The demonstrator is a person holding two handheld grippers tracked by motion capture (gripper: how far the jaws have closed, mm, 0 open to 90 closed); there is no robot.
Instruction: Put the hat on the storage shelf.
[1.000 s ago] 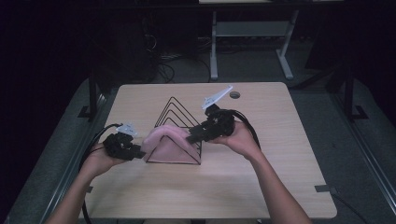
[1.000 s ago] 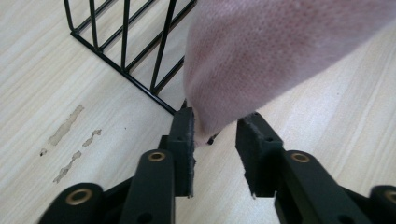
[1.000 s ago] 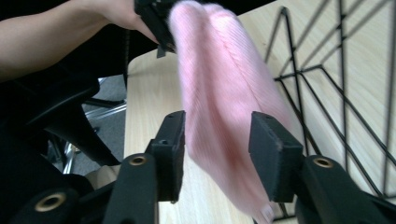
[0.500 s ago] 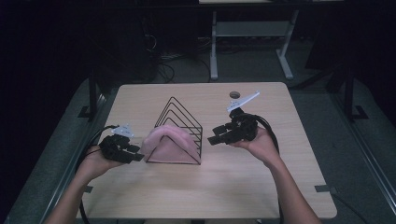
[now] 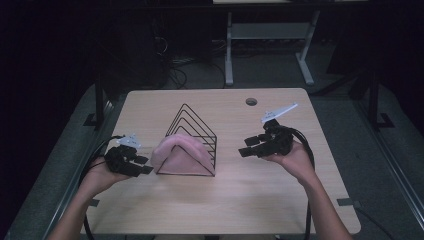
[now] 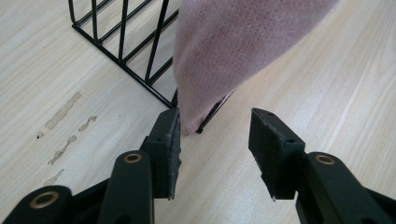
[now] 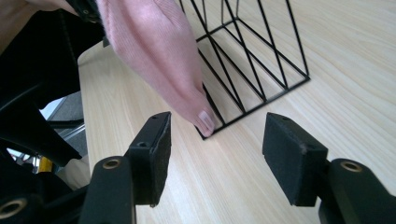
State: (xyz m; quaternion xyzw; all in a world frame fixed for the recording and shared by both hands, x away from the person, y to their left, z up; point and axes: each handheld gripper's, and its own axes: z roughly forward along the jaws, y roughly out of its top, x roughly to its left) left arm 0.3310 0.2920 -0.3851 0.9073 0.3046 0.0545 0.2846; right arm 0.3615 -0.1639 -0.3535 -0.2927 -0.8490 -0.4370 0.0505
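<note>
A black wire rack [image 5: 196, 129] shaped like a tent stands mid-table, and a pink cloth [image 5: 179, 156] lies draped over its front wires. My left gripper [image 5: 143, 165] sits at the cloth's left end, and its jaws have just been opening. In the left gripper view the gripper [image 6: 214, 135] is open, with the cloth [image 6: 233, 51] hanging just ahead of its pads and the rack [image 6: 122, 56] behind. My right gripper [image 5: 248, 147] is off to the rack's right; its jaws have also just been opening. In its own view it [image 7: 215, 144] is open, facing the cloth [image 7: 159, 56] and the rack [image 7: 261, 60].
The light wooden table [image 5: 280, 200] has a round cable hole [image 5: 251, 101] near its far edge. Behind the table a metal frame [image 5: 270, 45] stands on the dark floor. Cables trail from both grippers over the table's side edges.
My right gripper has drawn away from the rack's top to the right and a little lower, with nothing in it. The left gripper's jaws have parted at the cloth's left end.
</note>
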